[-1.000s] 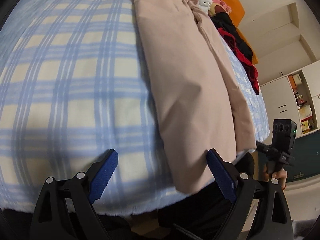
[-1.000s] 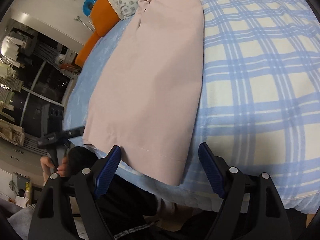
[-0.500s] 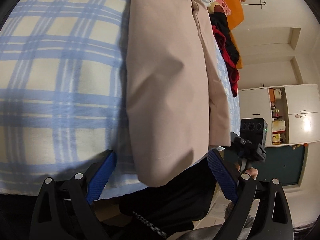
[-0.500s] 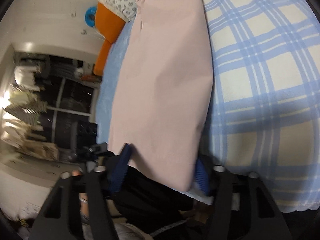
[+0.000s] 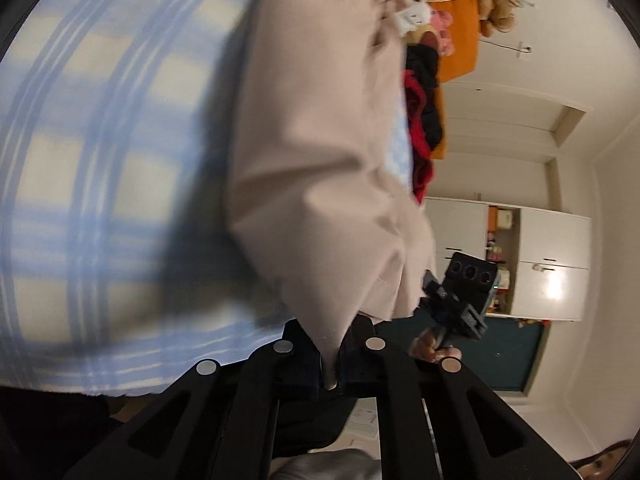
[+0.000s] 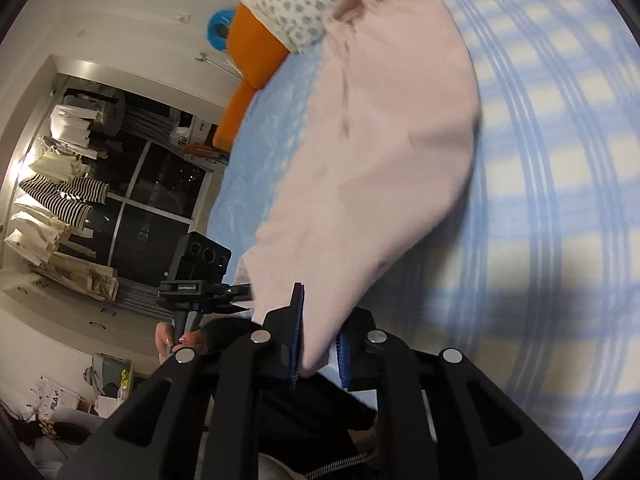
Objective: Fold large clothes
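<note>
Both grippers were clamped on the near hem of the garment [image 5: 320, 152]: the left gripper [image 5: 330, 376] on one corner, the right gripper [image 6: 318, 354] on the other. It stretched lengthwise away from them across the bed [image 6: 560, 200], hem raised, far end resting near the pillows [image 6: 288, 4].

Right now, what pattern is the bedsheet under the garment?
Blue-and-cream plaid bedsheet, clearest in the right wrist view.
</note>
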A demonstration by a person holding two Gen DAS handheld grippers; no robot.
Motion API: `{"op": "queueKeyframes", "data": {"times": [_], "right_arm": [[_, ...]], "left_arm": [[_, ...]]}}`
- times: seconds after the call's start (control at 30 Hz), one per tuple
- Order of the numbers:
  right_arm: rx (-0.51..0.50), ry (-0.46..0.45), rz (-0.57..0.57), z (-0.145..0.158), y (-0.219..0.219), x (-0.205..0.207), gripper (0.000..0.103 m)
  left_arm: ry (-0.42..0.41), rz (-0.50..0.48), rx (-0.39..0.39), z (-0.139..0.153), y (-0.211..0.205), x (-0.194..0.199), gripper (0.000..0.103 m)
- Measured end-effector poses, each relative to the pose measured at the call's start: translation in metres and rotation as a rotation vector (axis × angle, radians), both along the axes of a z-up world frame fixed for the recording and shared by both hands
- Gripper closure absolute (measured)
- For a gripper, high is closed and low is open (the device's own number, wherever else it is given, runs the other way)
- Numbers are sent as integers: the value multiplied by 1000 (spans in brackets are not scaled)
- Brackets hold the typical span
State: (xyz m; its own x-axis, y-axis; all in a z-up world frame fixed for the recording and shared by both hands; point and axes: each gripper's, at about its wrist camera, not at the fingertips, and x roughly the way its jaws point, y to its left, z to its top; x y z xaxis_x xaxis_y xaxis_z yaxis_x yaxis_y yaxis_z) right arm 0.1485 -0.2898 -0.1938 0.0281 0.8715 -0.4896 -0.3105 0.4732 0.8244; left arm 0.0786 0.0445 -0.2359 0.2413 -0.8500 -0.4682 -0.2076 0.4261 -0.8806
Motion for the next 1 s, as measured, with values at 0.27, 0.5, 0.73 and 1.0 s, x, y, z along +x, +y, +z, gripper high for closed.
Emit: {"op": "queueKeyframes", "data": {"times": [0.27, 0.5, 0.73, 1.0], "right_arm": [[-63, -180, -9, 86, 24, 78, 90], [-65, -120, -103, 58, 53, 189, 90], [-192, -93, -90, -4, 95, 265, 90], [-259, -143, -51, -28, 107, 269, 88]], "left_arm": [[-185, 11, 79, 103, 22, 91, 94], [-172, 56, 175, 95, 52, 212, 94], [-115, 49, 276, 34, 70, 280, 94], [-224, -21, 353, 30, 64, 283, 87]]}}
